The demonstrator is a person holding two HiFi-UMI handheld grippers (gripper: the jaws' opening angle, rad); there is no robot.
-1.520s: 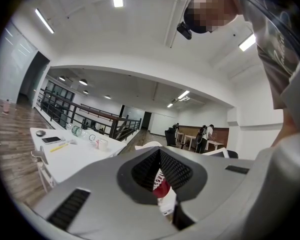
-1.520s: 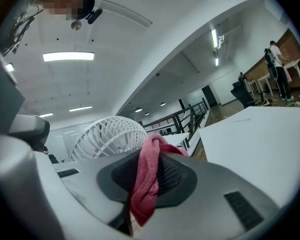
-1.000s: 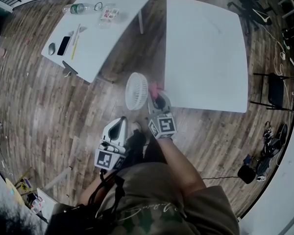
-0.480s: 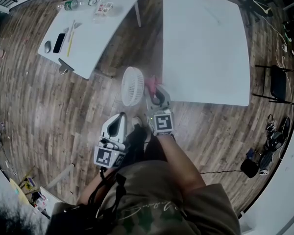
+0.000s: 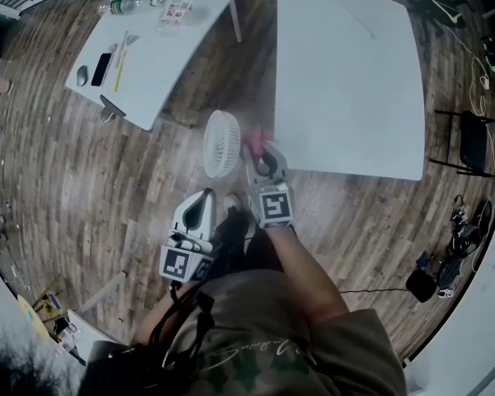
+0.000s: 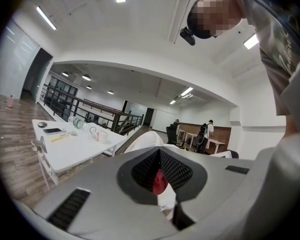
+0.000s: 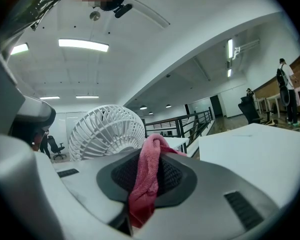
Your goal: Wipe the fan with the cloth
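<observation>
A white round fan (image 5: 222,143) stands between two white tables, its grille edge-on to me in the head view. My right gripper (image 5: 260,150) is shut on a pink cloth (image 5: 254,140), which sits right beside the fan's right side. In the right gripper view the cloth (image 7: 146,180) hangs pinched between the jaws, with the fan grille (image 7: 107,131) just ahead to the left. My left gripper (image 5: 205,200) hangs back, nearer my body and below the fan, shut with nothing in it. In the left gripper view the fan's rim (image 6: 139,141) shows over the jaws.
A large white table (image 5: 346,81) lies right of the fan. Another white table (image 5: 161,52) at upper left carries a bottle, a phone and small items. Dark chairs (image 5: 470,147) stand far right. The floor is wood planks. People stand far off (image 6: 208,132).
The head view has shifted slightly. The grippers, cloth and fan keep the same places relative to one another.
</observation>
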